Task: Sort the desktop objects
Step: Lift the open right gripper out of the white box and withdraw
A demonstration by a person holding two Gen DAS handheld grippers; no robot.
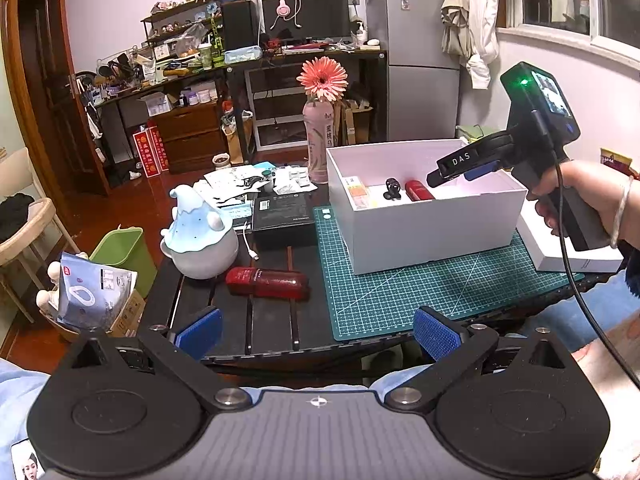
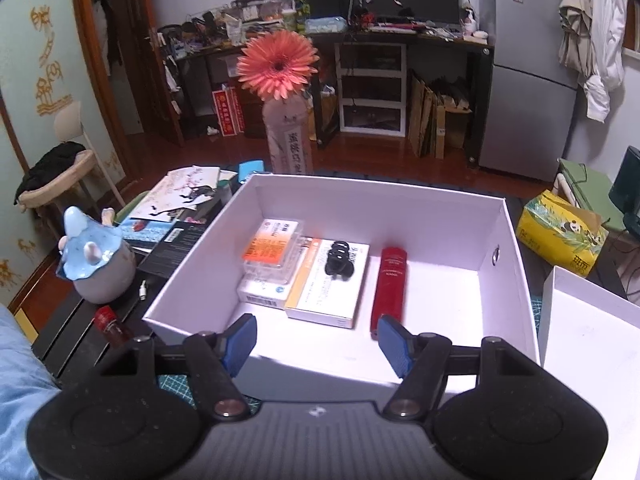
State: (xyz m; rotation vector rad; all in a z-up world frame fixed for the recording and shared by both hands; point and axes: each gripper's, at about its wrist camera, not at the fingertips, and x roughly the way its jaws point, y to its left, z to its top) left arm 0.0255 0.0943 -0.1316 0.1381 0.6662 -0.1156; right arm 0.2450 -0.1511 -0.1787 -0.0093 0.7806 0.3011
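Observation:
A white box (image 1: 420,236) stands on the green cutting mat (image 1: 400,296). In the right wrist view the box (image 2: 516,280) holds a red tube (image 2: 390,284), a black hair clip (image 2: 339,261) and medicine boxes (image 2: 276,256). Another red tube (image 1: 267,282) lies on the dark table left of the mat, ahead of my left gripper (image 1: 318,336), which is open and empty. My right gripper (image 2: 316,340) is open and empty over the box's near wall; it also shows in the left wrist view (image 1: 452,174).
A blue and white ceramic pot (image 1: 200,236) and a black box (image 1: 284,220) stand left of the mat. A pink bottle with a flower (image 1: 318,140) stands behind. A white lid (image 2: 584,344) lies right of the box. A green bin (image 1: 124,256) is off the table's left.

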